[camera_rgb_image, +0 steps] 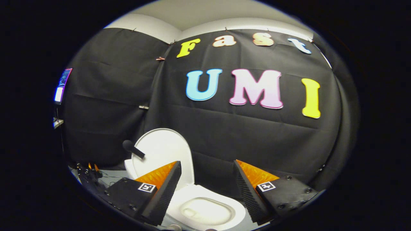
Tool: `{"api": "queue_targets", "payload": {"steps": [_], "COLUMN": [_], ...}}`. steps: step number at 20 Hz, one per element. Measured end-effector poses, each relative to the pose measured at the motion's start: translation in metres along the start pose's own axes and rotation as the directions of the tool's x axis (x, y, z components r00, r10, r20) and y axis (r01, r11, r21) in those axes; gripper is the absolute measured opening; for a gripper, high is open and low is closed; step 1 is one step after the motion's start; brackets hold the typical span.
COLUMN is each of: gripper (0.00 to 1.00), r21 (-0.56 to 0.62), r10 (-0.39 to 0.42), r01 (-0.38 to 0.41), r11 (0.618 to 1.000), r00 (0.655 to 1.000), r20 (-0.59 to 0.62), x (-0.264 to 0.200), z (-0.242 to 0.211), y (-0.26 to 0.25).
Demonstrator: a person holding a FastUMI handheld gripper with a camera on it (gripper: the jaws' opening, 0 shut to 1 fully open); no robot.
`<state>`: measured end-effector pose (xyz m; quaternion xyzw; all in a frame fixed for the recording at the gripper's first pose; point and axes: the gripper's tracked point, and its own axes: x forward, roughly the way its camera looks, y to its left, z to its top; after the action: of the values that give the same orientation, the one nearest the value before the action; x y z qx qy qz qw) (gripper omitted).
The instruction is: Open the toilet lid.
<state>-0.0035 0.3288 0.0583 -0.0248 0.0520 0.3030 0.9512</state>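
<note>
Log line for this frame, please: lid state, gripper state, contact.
toilet lid: raised upright, black handle on it | toilet bowl: exposed | gripper: open, holding nothing, touching nothing

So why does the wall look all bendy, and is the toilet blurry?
In the gripper view the fisheye lens bows the cloth wall and its folds; the toilet, its lid raised, looks fairly sharp and evenly lit, without strong glare; the open hand-held gripper holds nothing.
</note>
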Motion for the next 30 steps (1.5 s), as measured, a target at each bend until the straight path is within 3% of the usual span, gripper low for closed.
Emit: {"api": "queue_targets", "payload": {"steps": [3, 7, 12, 19, 30], "gripper": [0.98, 0.98, 0.99, 0.99, 0.99], "r21": [0.043, 0.083, 0.076, 0.062, 0.075], "r10": [-0.110, -0.274, -0.361, -0.415, -0.413], "r01": [0.110, 0.271, 0.362, 0.416, 0.412], "r11": [0.993, 0.959, 0.929, 0.907, 0.908], "r00": [0.994, 0.961, 0.932, 0.909, 0.911], "r20": [0.008, 0.022, -0.029, -0.031, 0.001], "x": [-0.026, -0.066, -0.105, -0.123, -0.127], "z": [-0.008, -0.031, -0.074, -0.099, -0.097], "y": [-0.053, -0.119, -0.162, -0.184, -0.186]}}
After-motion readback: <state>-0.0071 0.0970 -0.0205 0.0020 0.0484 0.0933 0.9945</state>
